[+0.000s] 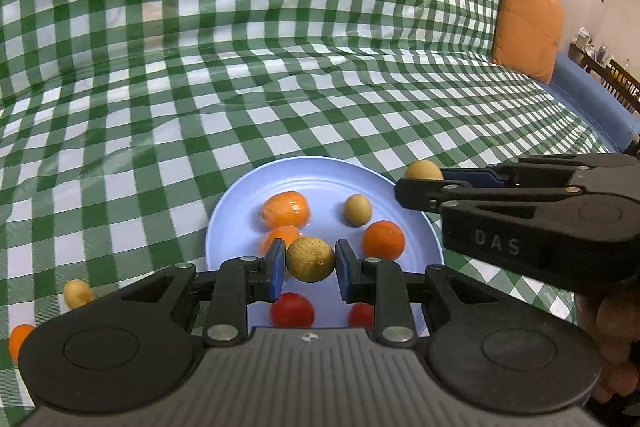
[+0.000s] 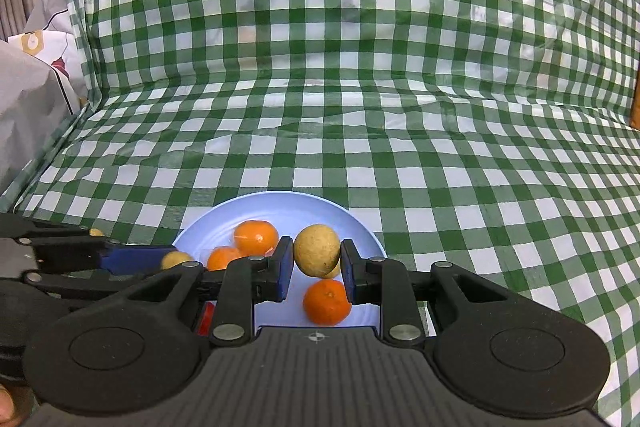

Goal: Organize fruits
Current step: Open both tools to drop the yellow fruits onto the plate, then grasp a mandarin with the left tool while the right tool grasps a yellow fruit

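Observation:
A light blue plate (image 1: 240,203) lies on the green checked cloth and holds orange, tan and red fruits. My left gripper (image 1: 310,265) is shut on a tan round fruit (image 1: 310,259) just over the plate's near side. My right gripper (image 2: 316,267) is shut on another tan fruit (image 2: 317,250) over the plate (image 2: 360,231); it shows in the left wrist view (image 1: 420,187) coming in from the right. On the plate are oranges (image 1: 286,209) (image 1: 383,239), a tan fruit (image 1: 357,209) and red fruits (image 1: 292,309).
A tan fruit (image 1: 77,293) and an orange (image 1: 19,341) lie on the cloth left of the plate. An orange cushion (image 1: 526,21) and a blue sofa edge (image 1: 592,107) are at the far right. Grey bags (image 2: 28,95) stand at the left.

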Demonstrator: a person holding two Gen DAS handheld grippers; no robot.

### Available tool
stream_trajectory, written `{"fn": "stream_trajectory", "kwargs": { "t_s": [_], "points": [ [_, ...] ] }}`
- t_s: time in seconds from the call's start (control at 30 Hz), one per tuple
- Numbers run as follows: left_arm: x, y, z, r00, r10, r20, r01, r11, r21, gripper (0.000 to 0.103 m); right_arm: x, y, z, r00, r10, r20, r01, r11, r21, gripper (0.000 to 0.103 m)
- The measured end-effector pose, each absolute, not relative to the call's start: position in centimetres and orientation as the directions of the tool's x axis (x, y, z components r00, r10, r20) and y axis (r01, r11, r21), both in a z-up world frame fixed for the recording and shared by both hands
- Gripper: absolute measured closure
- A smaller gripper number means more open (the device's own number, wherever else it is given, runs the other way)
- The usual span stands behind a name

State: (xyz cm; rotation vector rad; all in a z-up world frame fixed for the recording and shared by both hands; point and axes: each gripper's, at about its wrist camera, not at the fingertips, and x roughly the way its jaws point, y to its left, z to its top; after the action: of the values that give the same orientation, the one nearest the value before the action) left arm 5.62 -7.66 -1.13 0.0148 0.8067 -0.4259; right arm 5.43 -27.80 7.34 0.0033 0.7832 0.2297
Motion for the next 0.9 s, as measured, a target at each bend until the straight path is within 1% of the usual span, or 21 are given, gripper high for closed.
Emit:
{"fn": "stream_trajectory", "kwargs": {
  "t_s": [0.07,0.1,0.13,0.17,0.23,0.3,0.4,0.57,0.73,0.9],
  "points": [
    [5.7,-7.9,-1.1,0.612,-0.367,-0.701,0.376,0.914,-0.151,0.073,5.5,-27.8,7.2,0.679,0.209,-0.703,-0.205,0.974,0.092,0.077],
    [5.7,-8.0,-1.1,0.611,-0.368,-0.700,0.376,0.914,-0.153,0.069,5.5,-27.8,7.2,0.676,0.210,-0.706,-0.204,0.974,0.094,0.076],
    [5.8,-7.9,-1.1,0.609,-0.370,-0.702,0.374,0.914,-0.157,0.068,5.6,-27.7,7.1,0.673,0.209,-0.709,-0.203,0.975,0.095,0.076],
    [5.8,-7.8,-1.1,0.607,-0.372,-0.702,0.372,0.914,-0.162,0.068,5.7,-27.8,7.1,0.672,0.207,-0.711,-0.199,0.975,0.096,0.075],
    [5.9,-7.7,-1.0,0.611,-0.369,-0.701,0.365,0.916,-0.164,0.068,5.7,-27.9,7.1,0.676,0.206,-0.708,-0.193,0.976,0.100,0.070],
    [6.0,-7.4,-0.9,0.617,-0.367,-0.696,0.360,0.918,-0.165,0.068,5.8,-27.9,7.0,0.676,0.205,-0.708,-0.190,0.977,0.101,0.069],
    [5.9,-6.9,-0.6,0.626,-0.362,-0.691,0.351,0.922,-0.165,0.068,5.7,-27.7,7.0,0.683,0.199,-0.703,-0.185,0.978,0.097,0.064],
    [5.5,-5.4,0.0,0.642,-0.329,-0.692,0.318,0.936,-0.150,0.069,5.6,-27.3,7.2,0.696,0.194,-0.691,-0.174,0.980,0.101,0.064],
    [4.8,-1.9,1.4,0.655,-0.292,-0.697,0.265,0.953,-0.150,0.070,5.1,-27.1,7.6,0.713,0.193,-0.674,-0.162,0.981,0.110,0.064],
    [3.8,3.4,2.6,0.674,-0.223,-0.704,0.233,0.969,-0.084,0.070,4.9,-26.3,8.3,0.733,0.218,-0.644,-0.165,0.976,0.143,0.064]
  ]
}}
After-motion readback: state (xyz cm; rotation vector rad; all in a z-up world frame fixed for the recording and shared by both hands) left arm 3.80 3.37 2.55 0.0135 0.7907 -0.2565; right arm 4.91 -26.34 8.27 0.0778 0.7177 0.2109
